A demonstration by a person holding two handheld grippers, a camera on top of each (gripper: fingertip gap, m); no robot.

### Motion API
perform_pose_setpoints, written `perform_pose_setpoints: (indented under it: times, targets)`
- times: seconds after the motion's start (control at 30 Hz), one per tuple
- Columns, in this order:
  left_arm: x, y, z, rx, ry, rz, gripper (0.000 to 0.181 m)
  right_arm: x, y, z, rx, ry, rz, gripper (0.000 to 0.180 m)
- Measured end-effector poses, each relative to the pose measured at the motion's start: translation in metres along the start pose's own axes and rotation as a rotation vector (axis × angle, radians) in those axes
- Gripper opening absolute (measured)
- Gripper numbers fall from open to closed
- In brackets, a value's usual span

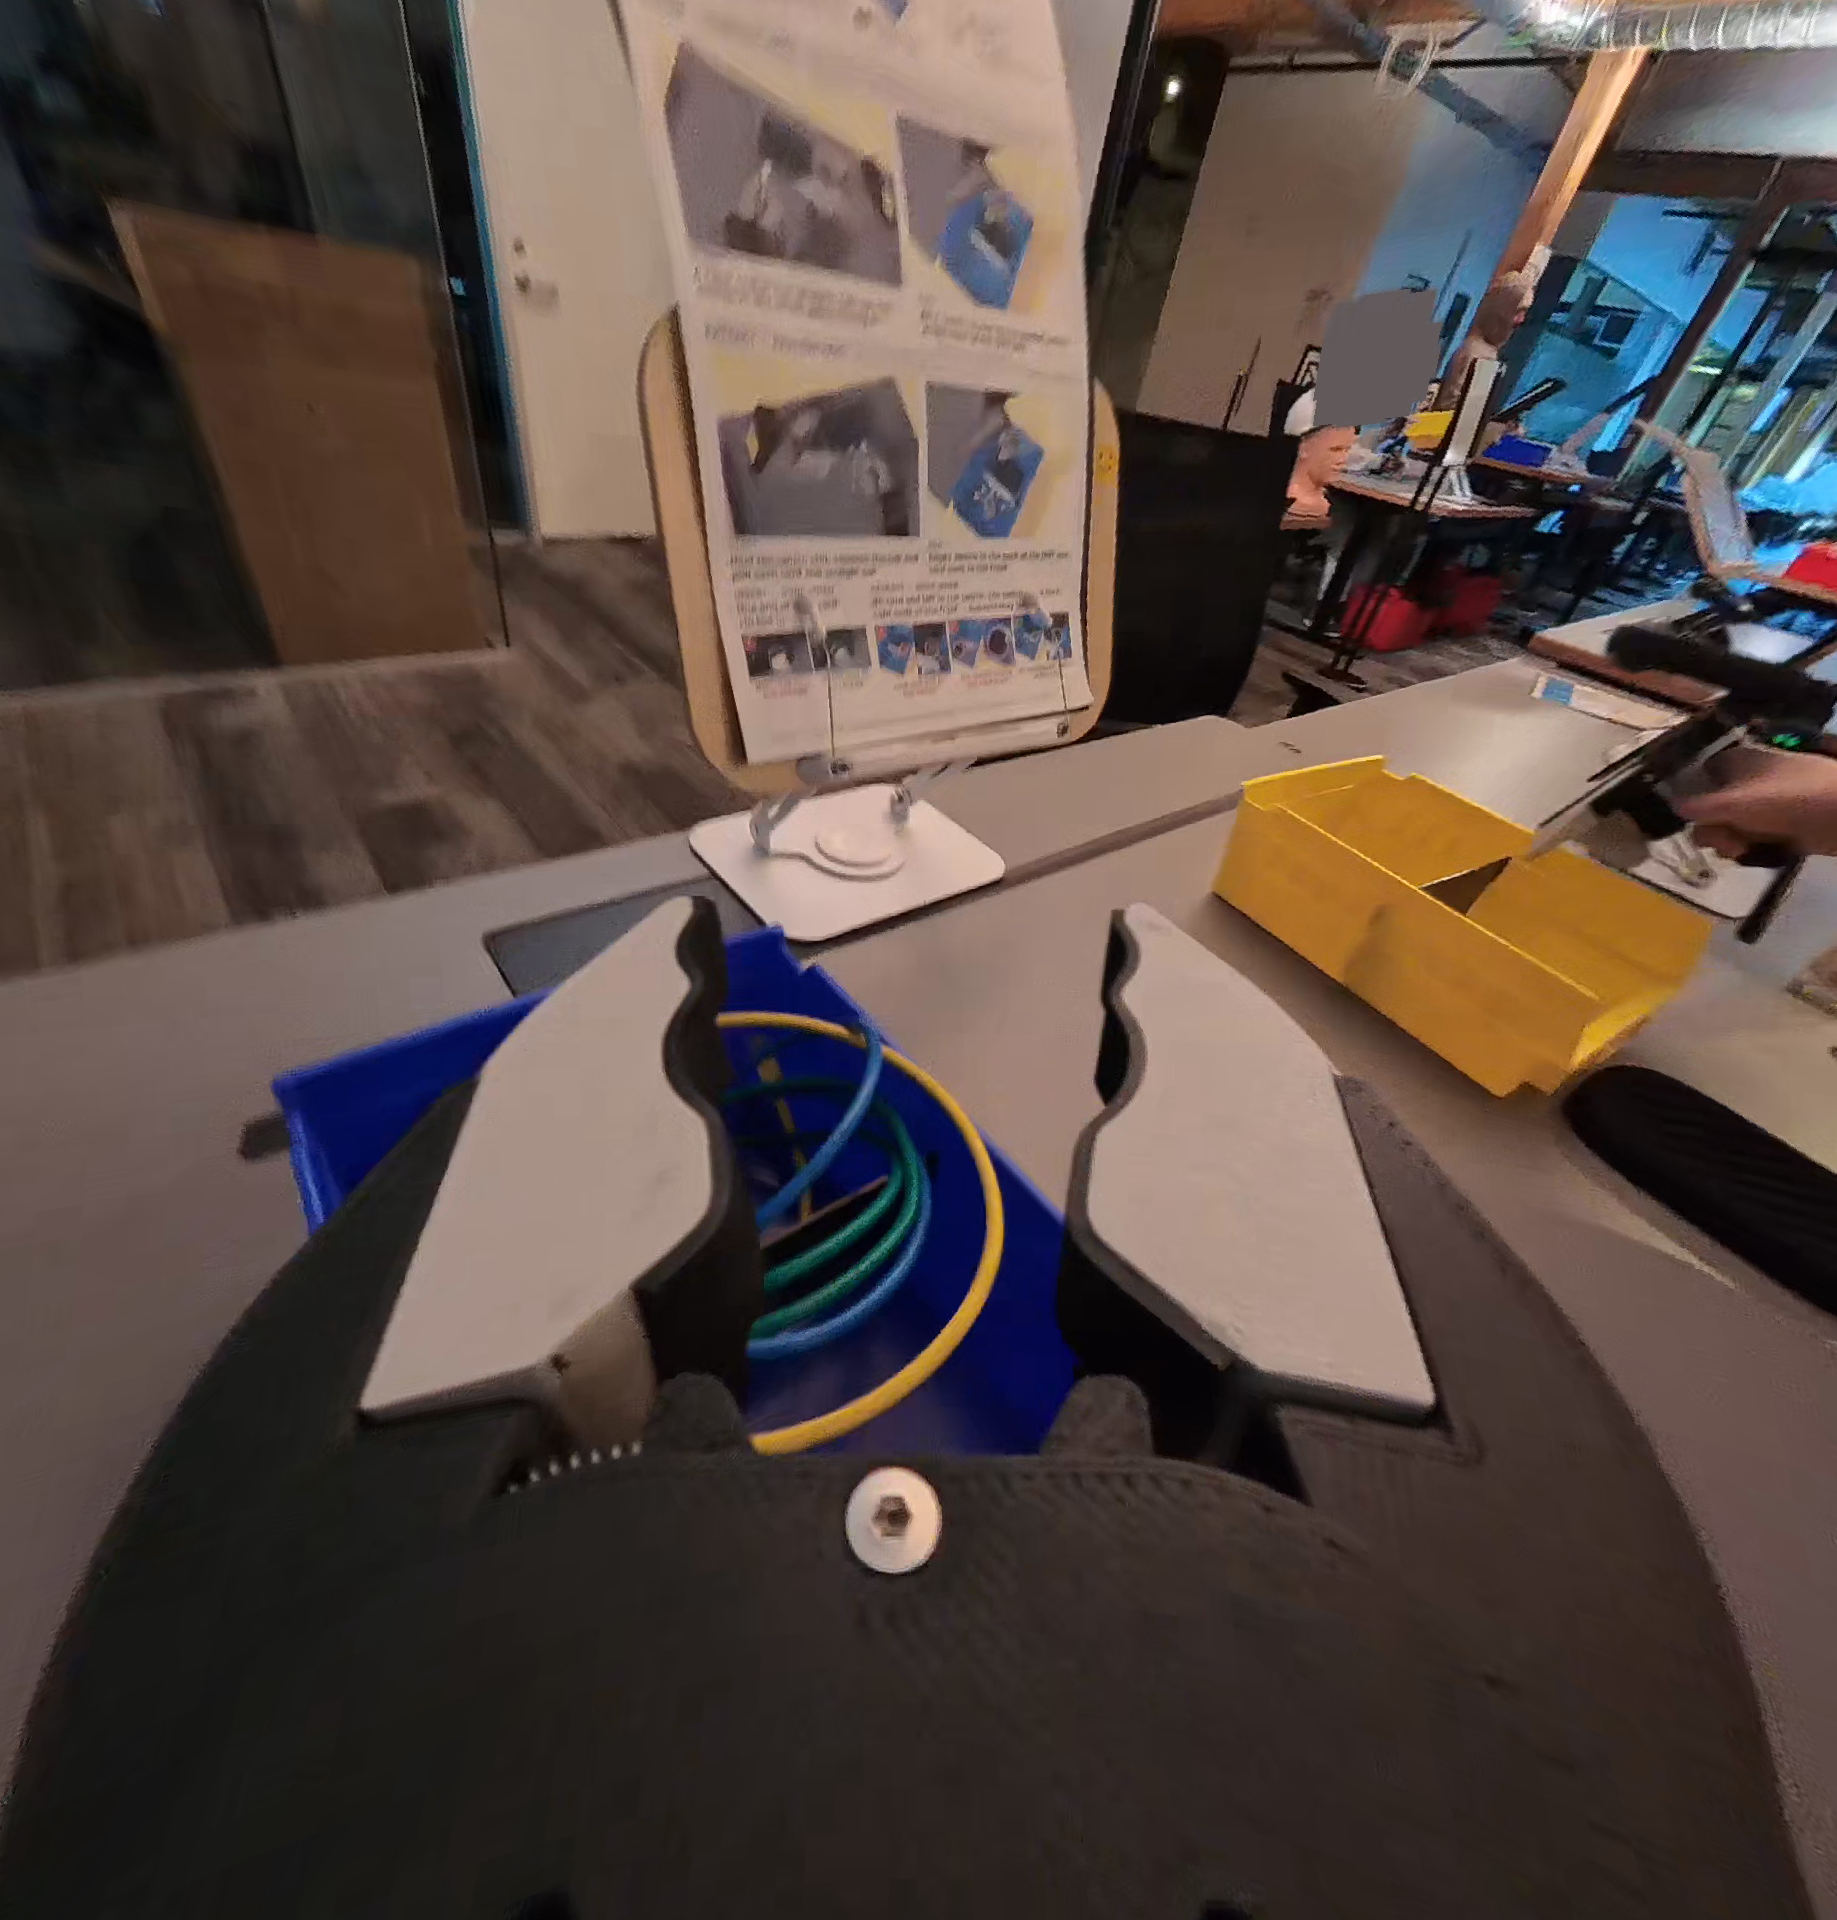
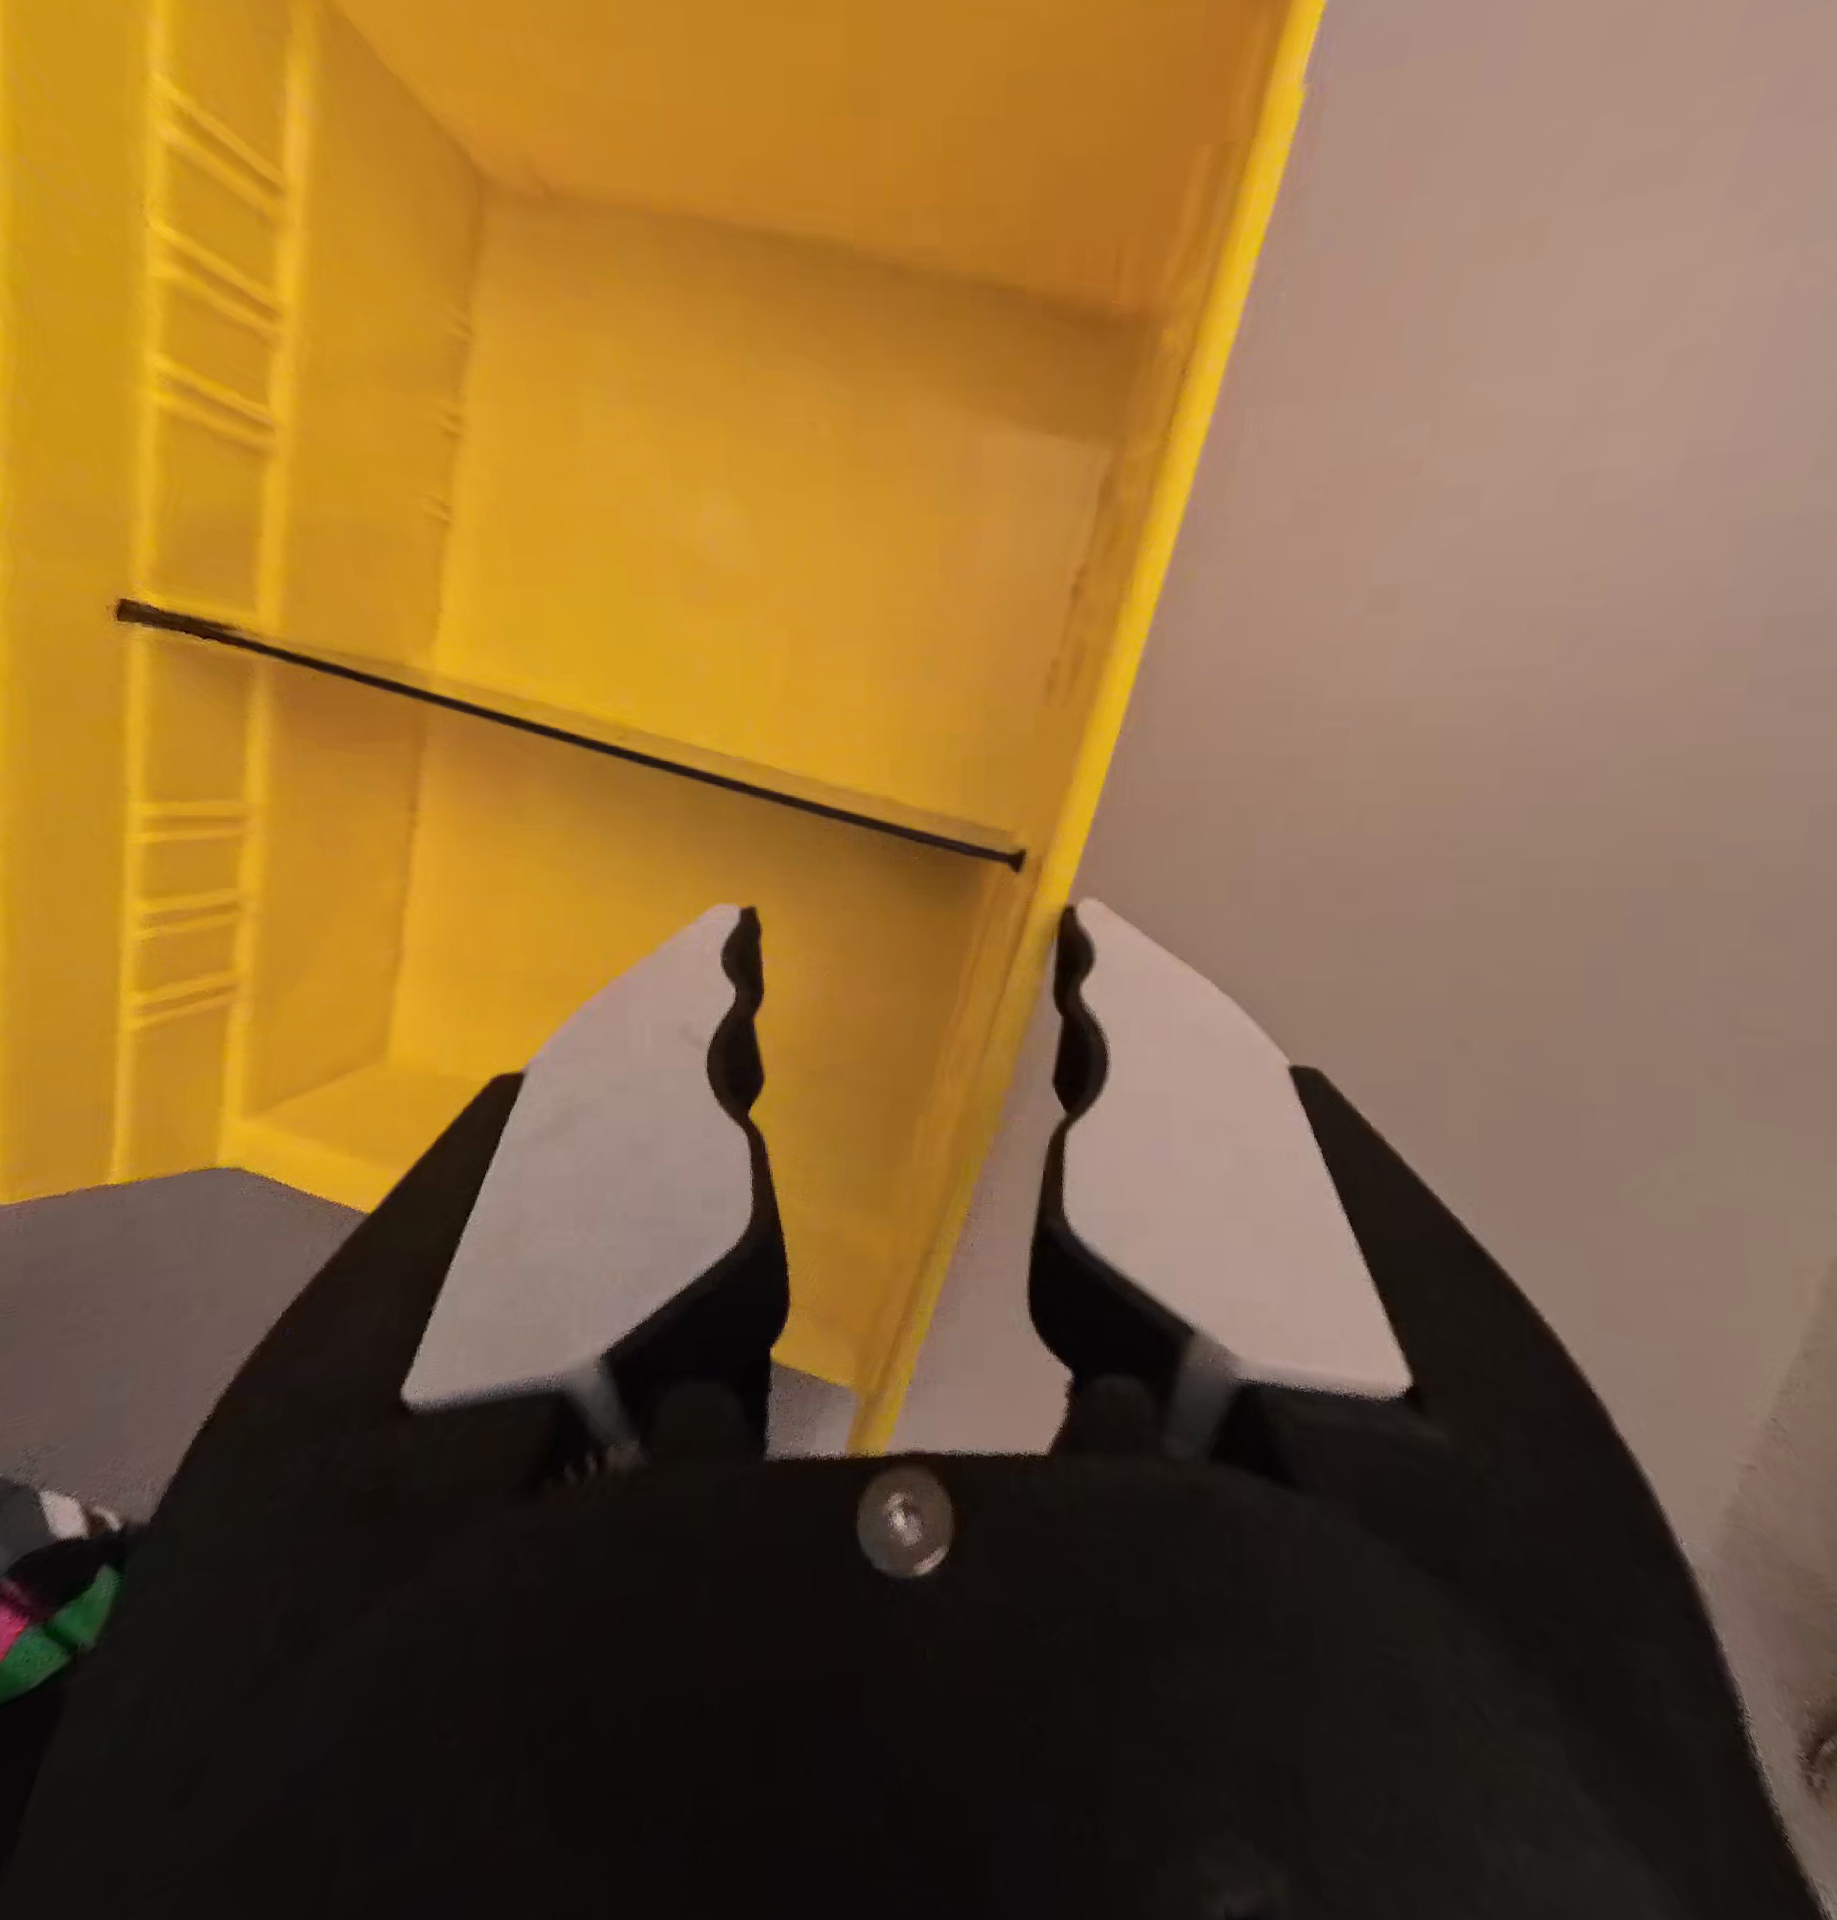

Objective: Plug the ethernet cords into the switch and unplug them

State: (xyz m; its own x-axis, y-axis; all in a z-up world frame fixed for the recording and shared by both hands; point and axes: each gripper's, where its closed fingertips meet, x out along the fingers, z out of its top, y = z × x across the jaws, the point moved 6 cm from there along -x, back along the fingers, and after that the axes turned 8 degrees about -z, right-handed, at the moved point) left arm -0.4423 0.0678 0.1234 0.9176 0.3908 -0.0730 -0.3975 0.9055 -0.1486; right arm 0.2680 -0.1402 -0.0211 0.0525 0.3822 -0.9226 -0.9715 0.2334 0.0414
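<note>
Yellow, green, blue coiled ethernet cords [image 1: 872,1226]

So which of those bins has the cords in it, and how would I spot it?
Start at the grey table with the picture board on its stand. Two plastic bins sit in front of the board: the blue bin, to the left, holds coiled yellow, blue and green cords. The yellow bin looks empty apart from a divider.

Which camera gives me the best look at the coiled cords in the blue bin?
The left wrist view: the yellow, green and blue cords lie coiled in the blue bin, between the open left gripper's fingers. The right wrist view shows none of them, only the yellow bin.
</note>
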Motion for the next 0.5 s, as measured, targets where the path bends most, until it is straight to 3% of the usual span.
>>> perform_pose_setpoints:
  times: [0.2,0.37,0.5]
  targets:
    - [0.005,-0.027,0.005,0.285,0.02,0.158,0.082,-0.048,0.014,0.026,0.007,-0.401,-0.043,0.056]
    - [0.03,-0.043,-0.024,0.325,0.325,0.102,0.104,-0.075,0.037,0.05,0.022,-0.573,-0.004,0.056]
    - [0.071,-0.049,-0.053,0.417,0.568,0.091,0.11,-0.07,0.067,0.07,-0.059,-0.639,0.157,0.056]
